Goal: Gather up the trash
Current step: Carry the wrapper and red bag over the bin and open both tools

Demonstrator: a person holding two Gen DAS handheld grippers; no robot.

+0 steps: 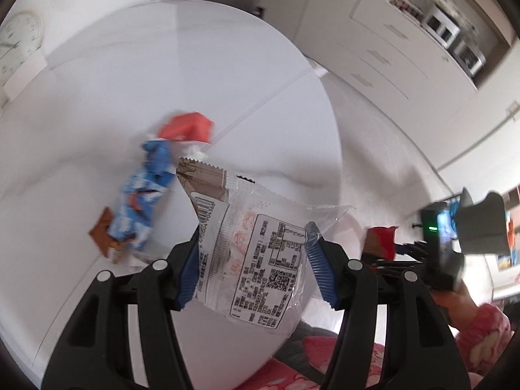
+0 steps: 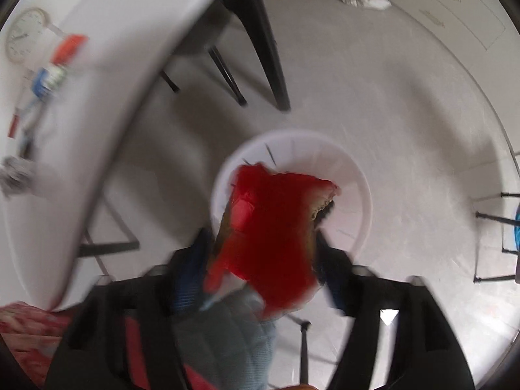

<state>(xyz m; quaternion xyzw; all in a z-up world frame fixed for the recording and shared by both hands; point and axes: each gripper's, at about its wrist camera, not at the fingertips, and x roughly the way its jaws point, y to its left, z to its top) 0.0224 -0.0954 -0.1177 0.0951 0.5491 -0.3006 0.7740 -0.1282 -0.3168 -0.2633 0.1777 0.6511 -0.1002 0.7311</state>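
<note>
Two wrist views show a trash-clearing job partly done. On the left, the white round bench (image 1: 162,74) bears a crumpled blue and white snack wrapper (image 1: 143,201), a red crumpled wrapper (image 1: 187,126) touching its far end and a small brown foil scrap (image 1: 104,234) at its near end, all uncollected. Nearer, the left gripper (image 1: 253,273) has its jaws closed on a clear printed plastic packet (image 1: 256,253) lifted off the bench. To the right, the right gripper (image 2: 260,273) points down over a round white plastic bin (image 2: 357,201) on the floor; its jaws stand wide, and a red crinkled wrapper (image 2: 276,227) (blurred) hangs loose between them above the bin, seemingly let go.
</note>
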